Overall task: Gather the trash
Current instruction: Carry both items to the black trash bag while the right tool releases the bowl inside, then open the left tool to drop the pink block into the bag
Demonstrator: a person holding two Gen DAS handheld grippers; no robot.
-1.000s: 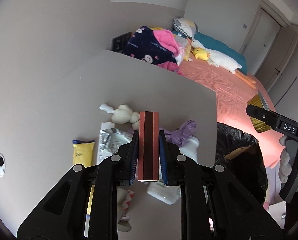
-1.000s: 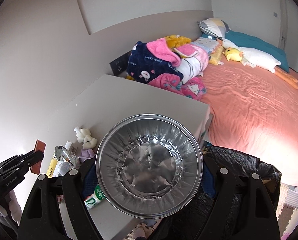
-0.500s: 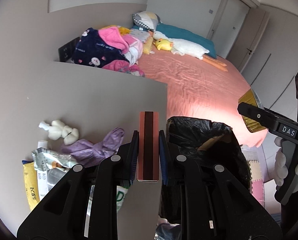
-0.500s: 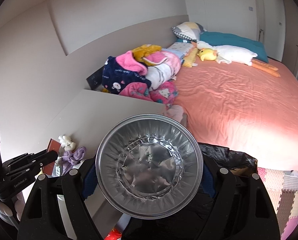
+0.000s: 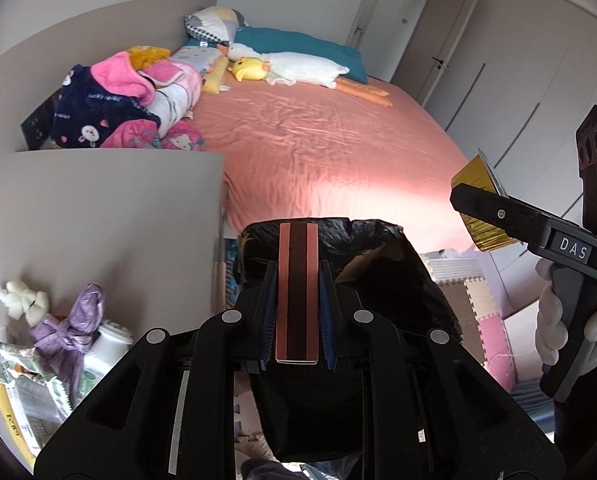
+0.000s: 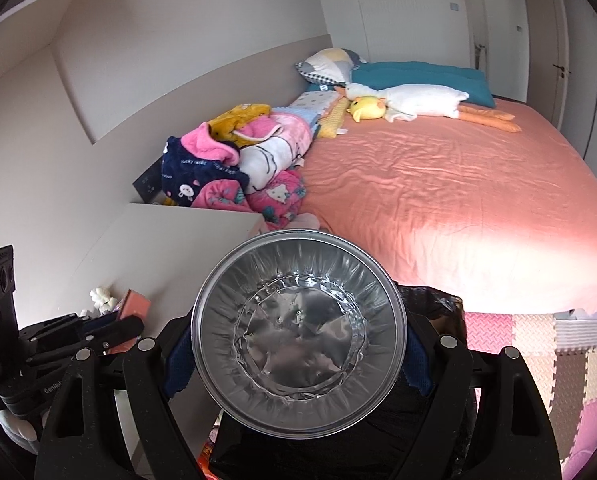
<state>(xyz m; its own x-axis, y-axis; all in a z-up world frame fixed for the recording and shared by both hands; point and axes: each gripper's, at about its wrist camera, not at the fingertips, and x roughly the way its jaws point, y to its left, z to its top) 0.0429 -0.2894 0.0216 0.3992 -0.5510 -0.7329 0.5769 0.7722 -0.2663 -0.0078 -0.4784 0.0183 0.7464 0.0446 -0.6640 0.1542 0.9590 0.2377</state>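
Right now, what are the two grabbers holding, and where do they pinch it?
Left gripper: a slim pink-and-brown box, pinched across its flat sides. Right gripper: a foil bowl, jaws on opposite sides of its rim.

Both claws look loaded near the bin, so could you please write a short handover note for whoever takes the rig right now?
Left claw: shut on a flat pink box, held over the black-lined bin.
Right claw: clamped on a foil bowl by its sides, also by the bin.
Done: both items are lifted off the table; neither is dropped yet.
Left: release both into the bin, then clear the table's pile: purple bag, wrappers, white bottle, white lump.
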